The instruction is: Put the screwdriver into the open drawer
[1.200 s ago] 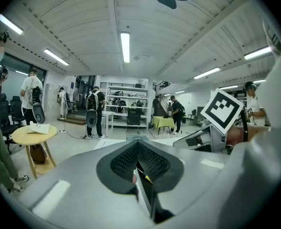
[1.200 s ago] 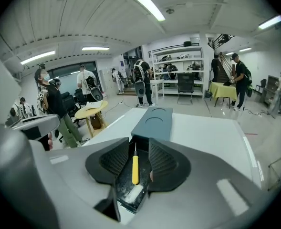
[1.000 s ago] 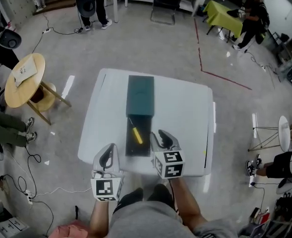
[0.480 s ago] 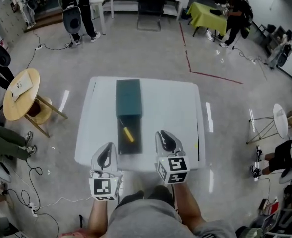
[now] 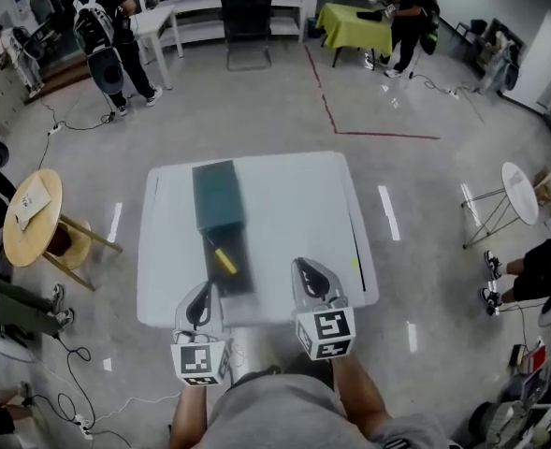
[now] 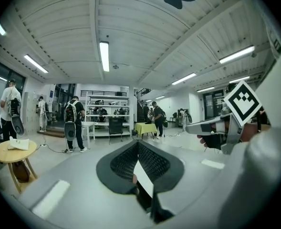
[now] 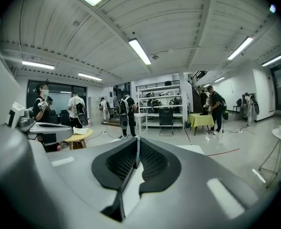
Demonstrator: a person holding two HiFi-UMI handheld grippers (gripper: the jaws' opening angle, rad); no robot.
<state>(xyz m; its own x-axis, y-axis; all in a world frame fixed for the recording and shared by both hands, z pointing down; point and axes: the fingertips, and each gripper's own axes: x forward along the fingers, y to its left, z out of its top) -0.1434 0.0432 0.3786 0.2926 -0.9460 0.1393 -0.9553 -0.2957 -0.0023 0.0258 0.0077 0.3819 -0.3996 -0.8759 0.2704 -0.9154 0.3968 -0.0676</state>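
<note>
The yellow-handled screwdriver [image 5: 224, 260] lies inside the open drawer [image 5: 239, 282], which is pulled out of a dark green cabinet [image 5: 216, 195] on the white table [image 5: 298, 213]. My left gripper [image 5: 201, 296] hovers at the table's near edge, just short of the drawer's front, shut and empty; its own view [image 6: 138, 146] shows the pads together. My right gripper [image 5: 305, 271] is over the near edge to the right of the drawer. Its jaws have just been closing with nothing between them, and they now meet [image 7: 137, 152].
A round wooden stool [image 5: 30, 215] with a paper stands left of the table, a small white round table [image 5: 520, 193] to the right. Cables run across the floor at left. People, a chair, shelves and a yellow-green table [image 5: 355, 21] are at the far end.
Both grippers have drawn back from the drawer toward me and lifted a little. The right gripper's jaws went from apart to closed. The screwdriver stayed in the drawer.
</note>
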